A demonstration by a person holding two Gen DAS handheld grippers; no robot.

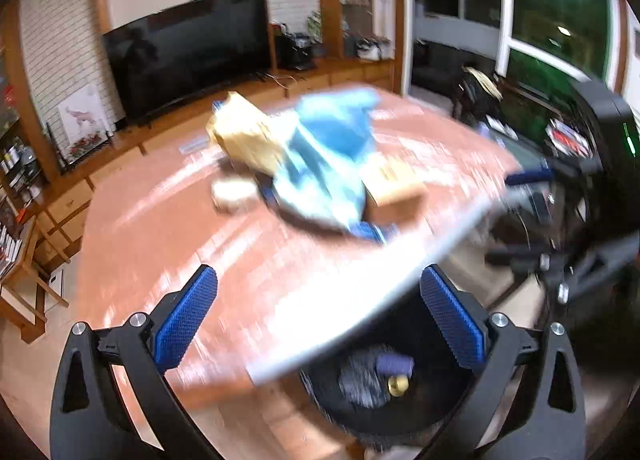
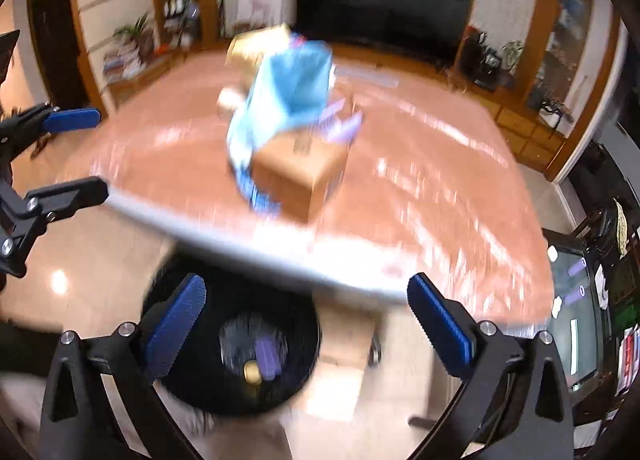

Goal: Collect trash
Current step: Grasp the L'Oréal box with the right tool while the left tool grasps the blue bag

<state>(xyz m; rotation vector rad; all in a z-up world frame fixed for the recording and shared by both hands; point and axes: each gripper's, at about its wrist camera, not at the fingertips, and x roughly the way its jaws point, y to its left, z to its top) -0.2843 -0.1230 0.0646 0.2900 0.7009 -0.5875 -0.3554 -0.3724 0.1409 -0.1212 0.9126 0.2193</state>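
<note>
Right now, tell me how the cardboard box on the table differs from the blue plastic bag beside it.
The cardboard box is tan, stiff and square-edged; the blue plastic bag is light blue, soft and crumpled. The box sits low on the table, while the bag rises above it. The box lies nearer the table's front edge; the bag reaches further back. Both sit on the table, touching, and both are blurred.
</note>
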